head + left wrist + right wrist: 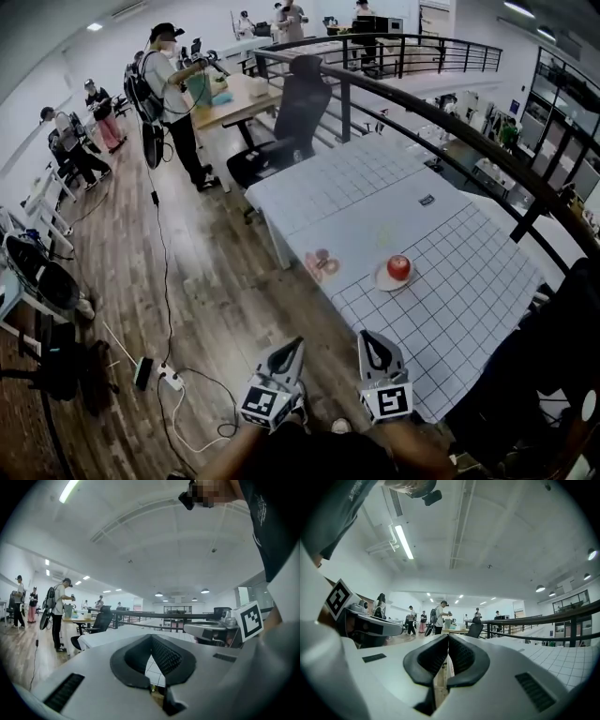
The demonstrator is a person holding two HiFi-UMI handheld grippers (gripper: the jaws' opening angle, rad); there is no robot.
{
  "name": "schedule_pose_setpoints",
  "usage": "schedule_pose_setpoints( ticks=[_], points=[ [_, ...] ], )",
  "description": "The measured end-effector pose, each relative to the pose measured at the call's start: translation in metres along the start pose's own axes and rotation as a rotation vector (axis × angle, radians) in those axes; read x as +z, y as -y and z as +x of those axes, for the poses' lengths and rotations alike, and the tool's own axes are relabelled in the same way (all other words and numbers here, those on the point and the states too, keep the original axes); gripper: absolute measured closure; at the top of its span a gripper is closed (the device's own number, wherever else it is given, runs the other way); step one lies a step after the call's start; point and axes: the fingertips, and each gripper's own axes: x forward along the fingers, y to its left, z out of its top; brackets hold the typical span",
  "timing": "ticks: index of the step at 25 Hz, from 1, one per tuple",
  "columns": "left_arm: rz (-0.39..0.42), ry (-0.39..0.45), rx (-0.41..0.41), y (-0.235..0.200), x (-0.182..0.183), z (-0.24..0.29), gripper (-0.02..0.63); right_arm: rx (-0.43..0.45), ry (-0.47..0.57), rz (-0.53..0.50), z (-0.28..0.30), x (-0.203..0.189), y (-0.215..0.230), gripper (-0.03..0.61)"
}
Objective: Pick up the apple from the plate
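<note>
In the head view a red apple (399, 267) rests on a small white plate (383, 280) on the grid-patterned white table (469, 281). Both grippers are held side by side short of the table's near corner, well apart from the apple. The left gripper (295, 346) is over the wooden floor, and its jaws meet at the tips with nothing between them (150, 639). The right gripper (369, 338) is at the table's near edge, shut and empty (448, 637). Neither gripper view shows the apple.
A pink ring-shaped object (322, 263) lies left of the plate, and a small dark item (427, 199) sits farther back. A black office chair (286, 127) stands at the table's far end. A dark railing (469, 131) runs along its right side. A power strip with cables (159, 376) lies on the floor.
</note>
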Motion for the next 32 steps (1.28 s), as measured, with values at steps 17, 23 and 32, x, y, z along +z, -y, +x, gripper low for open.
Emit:
schedule_pose_setpoints(
  ticks=[17, 23, 32],
  points=[
    [-0.003, 0.004, -0.264, -0.093, 0.008, 0.086, 0.591, -0.220, -0.140, -0.022, 0.087, -0.036, 0.015, 0.555],
    [-0.014, 0.015, -0.340, -0.097, 0.009, 0.118, 0.592, -0.337, -0.149, 0.005, 0.096, -0.039, 0.032, 0.554],
    [-0.005, -0.010, -0.437, -0.089, 0.009, 0.190, 0.591, -0.409, -0.161, -0.015, 0.117, -0.050, 0.085, 0.555]
  ],
)
